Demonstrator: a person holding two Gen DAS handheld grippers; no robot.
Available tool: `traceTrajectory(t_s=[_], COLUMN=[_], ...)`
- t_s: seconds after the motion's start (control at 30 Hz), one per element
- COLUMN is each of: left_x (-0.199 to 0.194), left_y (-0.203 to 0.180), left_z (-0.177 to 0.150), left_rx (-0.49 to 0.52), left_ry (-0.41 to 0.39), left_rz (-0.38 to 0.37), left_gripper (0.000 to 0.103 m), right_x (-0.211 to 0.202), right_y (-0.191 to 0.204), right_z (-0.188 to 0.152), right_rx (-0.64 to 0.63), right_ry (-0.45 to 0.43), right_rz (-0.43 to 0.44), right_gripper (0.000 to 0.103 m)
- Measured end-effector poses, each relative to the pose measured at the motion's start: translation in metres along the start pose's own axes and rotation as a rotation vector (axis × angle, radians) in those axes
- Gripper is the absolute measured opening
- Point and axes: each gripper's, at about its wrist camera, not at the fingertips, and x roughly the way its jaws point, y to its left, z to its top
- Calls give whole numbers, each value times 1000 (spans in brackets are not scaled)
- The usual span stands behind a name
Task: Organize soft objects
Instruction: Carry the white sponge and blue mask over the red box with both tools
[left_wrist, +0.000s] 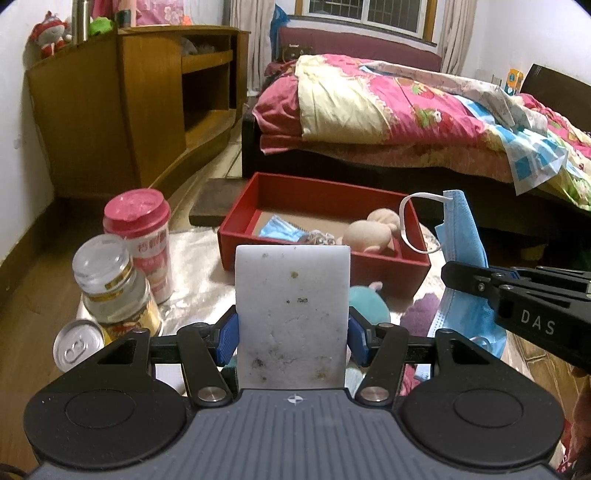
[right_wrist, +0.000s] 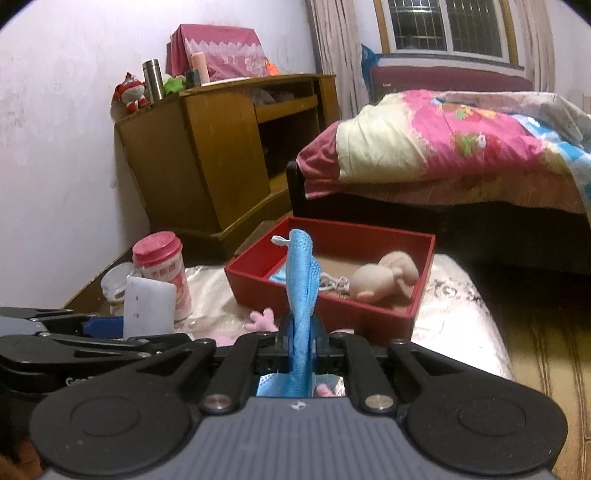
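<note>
Soft objects were mid-transfer, both held above the counter short of the red tray (left_wrist: 388, 275).
A white sponge block (left_wrist: 292, 314) was grasped between the pads of the left gripper (left_wrist: 293, 332), and a blue face mask (right_wrist: 303, 295) was pinched in the fully clenched right gripper (right_wrist: 301, 343). In the tray a beige plush toy (right_wrist: 384, 277) and another mask were already lying. Judged next: each item had to be carried over the tray wall, then released.
</note>
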Motion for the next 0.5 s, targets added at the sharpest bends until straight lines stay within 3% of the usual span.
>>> traceTrajectory(t_s=[0.5], left_x=[13], left_y=[7], left_z=[25], left_rx=[-32], left_ry=[-40], left_rz=[7], left_gripper=[58], right_x=[13], right_y=[-11], right_z=[22], right_rx=[-12], right_ry=[-62], right_rz=[-36], right_gripper=[0])
